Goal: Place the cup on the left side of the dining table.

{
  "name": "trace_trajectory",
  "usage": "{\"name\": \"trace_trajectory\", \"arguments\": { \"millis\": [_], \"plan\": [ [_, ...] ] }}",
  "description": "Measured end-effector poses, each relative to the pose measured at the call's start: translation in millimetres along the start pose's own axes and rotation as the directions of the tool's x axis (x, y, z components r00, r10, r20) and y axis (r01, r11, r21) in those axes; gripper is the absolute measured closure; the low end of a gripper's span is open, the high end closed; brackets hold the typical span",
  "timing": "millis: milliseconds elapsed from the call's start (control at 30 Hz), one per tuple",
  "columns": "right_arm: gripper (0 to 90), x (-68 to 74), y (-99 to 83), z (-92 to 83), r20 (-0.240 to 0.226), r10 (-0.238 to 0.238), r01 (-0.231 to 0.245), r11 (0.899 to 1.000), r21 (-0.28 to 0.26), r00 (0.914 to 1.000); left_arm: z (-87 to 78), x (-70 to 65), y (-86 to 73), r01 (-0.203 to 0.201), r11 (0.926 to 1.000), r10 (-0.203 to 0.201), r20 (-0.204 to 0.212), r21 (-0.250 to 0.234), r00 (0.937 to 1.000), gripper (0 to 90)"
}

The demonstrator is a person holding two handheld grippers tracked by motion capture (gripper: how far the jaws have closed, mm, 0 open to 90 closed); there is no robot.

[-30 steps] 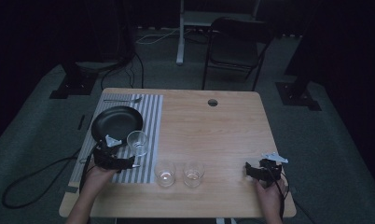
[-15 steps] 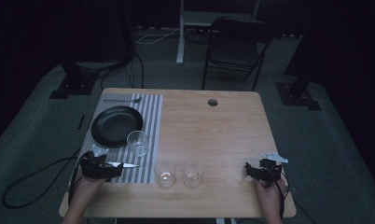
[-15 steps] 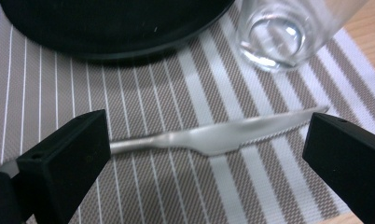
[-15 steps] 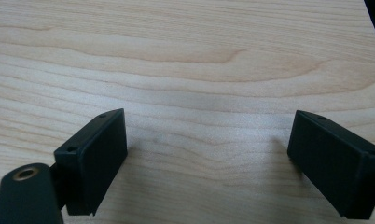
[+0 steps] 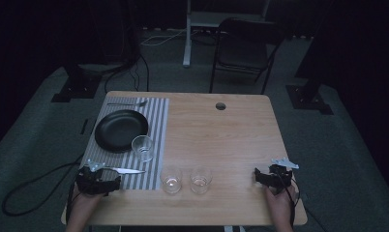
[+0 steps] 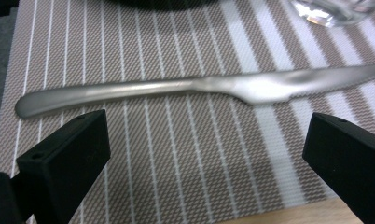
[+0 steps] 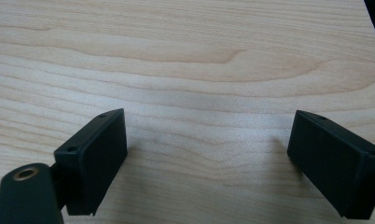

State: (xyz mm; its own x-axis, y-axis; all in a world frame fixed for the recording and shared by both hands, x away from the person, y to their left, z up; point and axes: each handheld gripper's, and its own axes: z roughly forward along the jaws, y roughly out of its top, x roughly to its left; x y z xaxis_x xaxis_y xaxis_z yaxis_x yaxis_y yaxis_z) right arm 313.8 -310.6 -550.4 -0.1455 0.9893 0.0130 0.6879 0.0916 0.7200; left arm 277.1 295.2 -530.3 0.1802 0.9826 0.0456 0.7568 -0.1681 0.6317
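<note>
Where the high view is dim, fine detail lost: glass contents and fork tines hard to make out.

Left gripper (image 5: 116,181) at near left corner of counter (image 5: 231,130), jaws wide apart, nothing between them. Same in left gripper view (image 6: 204,154): two black jaws cut off by lower frame edge, striped weave showing between.

Knife (image 6: 195,88) just beyond the jaw tips, flat on the striped placemat (image 6: 176,154), not touched. Matte silver, one piece; rounded handle end toward view left, slight step where handle meets blade, blade tip cut off at right edge. In high view knife (image 5: 126,170) along near edge of placemat (image 5: 159,121), crosswise to the stripes, blade pointing toward counter centre.

Right gripper (image 5: 260,177) at near right corner, grey plate on top. Right gripper view (image 7: 206,149): jaws apart, bare pale wood grain between; left jaw partly masked by blurred black fitting with brass insert.

Two clear glasses (image 5: 171,178) and (image 5: 201,179) side by side on bare wood, just right of placemat. Third glass (image 5: 142,147) on placemat, against near-right rim of black plate (image 5: 120,129); in left gripper view both cropped by top edge. Fork (image 5: 127,103) beyond plate, along far placemat edge. Round hole (image 5: 220,106) in counter near far edge. Folding chair (image 5: 243,50) beyond, mostly in shadow.
</note>
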Motion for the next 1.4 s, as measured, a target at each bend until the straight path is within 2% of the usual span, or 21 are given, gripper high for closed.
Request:
{"name": "trace_trajectory", "arguments": {
  "millis": [200, 567, 800, 1400],
  "plan": [
    [11.4, 0.0, 0.0, 0.0, 0.0, 0.0, 0.0, 1.0, 0.0, 1.0, 3.5, 0.8, -8.0, -0.002, 1.0, 0.002, -0.018, 0.002, 0.9998, 1.3],
    [11.4, 0.0, 0.0, 0.0, 0.0, 0.0, 0.0, 1.0, 0.0, 1.0, 3.1, 4.3, -15.9, 0.042, 0.9988, -0.042, 0.0, -0.025, 0.9991, 0.0],
    [11.5, 0.0, 0.0, 0.0, 0.0, 0.0, 0.0, 1.0, 0.0, 1.0, 2.8, 2.3, -22.6, 0.061, 0.9955, -0.062, -0.011, -0.072, 0.998, 0.0],
    [11.4, 0.0, 0.0, 0.0, 0.0, 0.0, 0.0, 1.0, 0.0, 1.0, 2.3, 0.7, -23.4, 0.078, 0.9943, -0.08, -0.022, -0.072, 0.9965, 0.0]
  ]
}}
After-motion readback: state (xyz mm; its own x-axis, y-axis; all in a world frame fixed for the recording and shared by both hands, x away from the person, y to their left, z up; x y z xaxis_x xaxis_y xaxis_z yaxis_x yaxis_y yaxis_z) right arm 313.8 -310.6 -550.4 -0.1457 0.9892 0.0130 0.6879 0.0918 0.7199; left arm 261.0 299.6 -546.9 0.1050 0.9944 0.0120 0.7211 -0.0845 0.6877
